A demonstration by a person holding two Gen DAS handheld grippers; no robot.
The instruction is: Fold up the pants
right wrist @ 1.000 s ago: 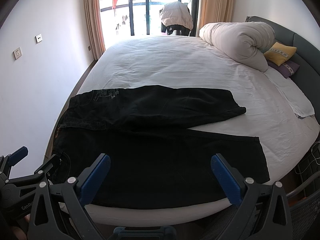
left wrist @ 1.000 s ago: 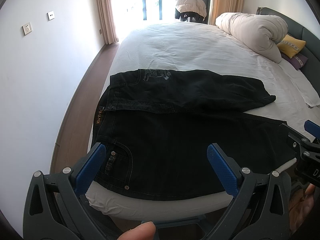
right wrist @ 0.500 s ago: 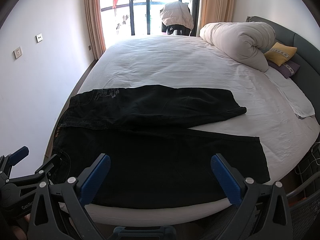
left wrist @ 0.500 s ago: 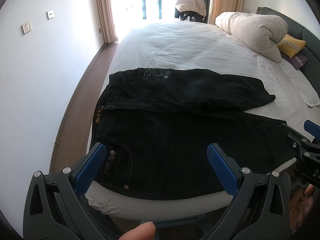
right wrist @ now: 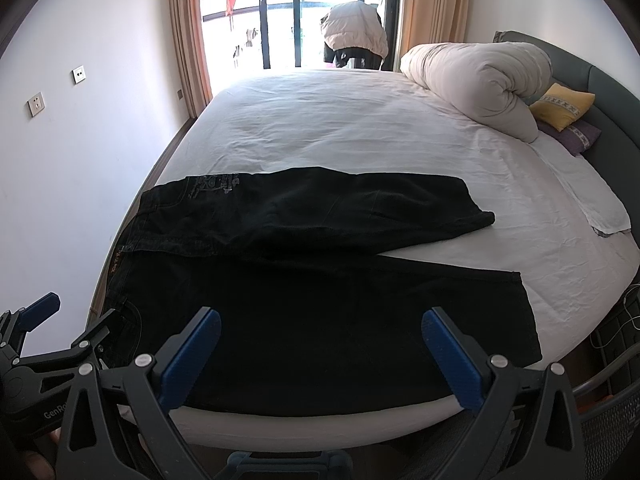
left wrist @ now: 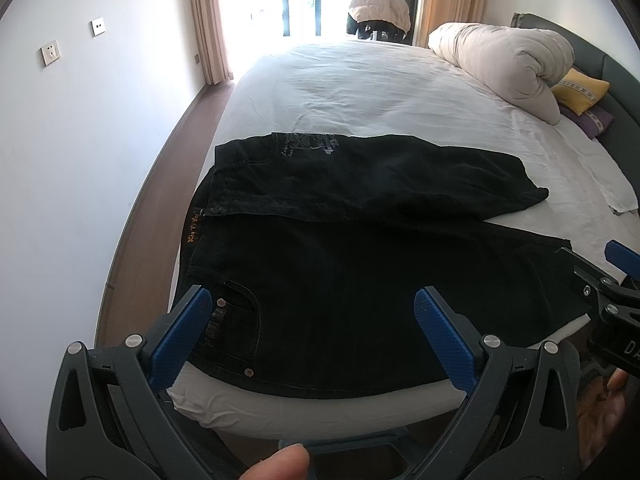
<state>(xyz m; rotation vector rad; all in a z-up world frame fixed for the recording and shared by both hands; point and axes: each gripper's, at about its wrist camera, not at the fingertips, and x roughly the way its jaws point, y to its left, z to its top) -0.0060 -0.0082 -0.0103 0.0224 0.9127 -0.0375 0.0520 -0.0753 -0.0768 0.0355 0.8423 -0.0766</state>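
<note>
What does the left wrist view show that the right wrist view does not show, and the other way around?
Only the left wrist view shows the front pocket with metal rivets of the black denim pants clearly, a fingertip at the bottom edge, and the right gripper at its right side.

Only the right wrist view shows the laundry hanging outside the balcony door, a dark wire basket beside the bed, and the left gripper at its left side.

Both show the black denim pants spread on the white bed, the rolled cream duvet and the yellow cushion.
</note>
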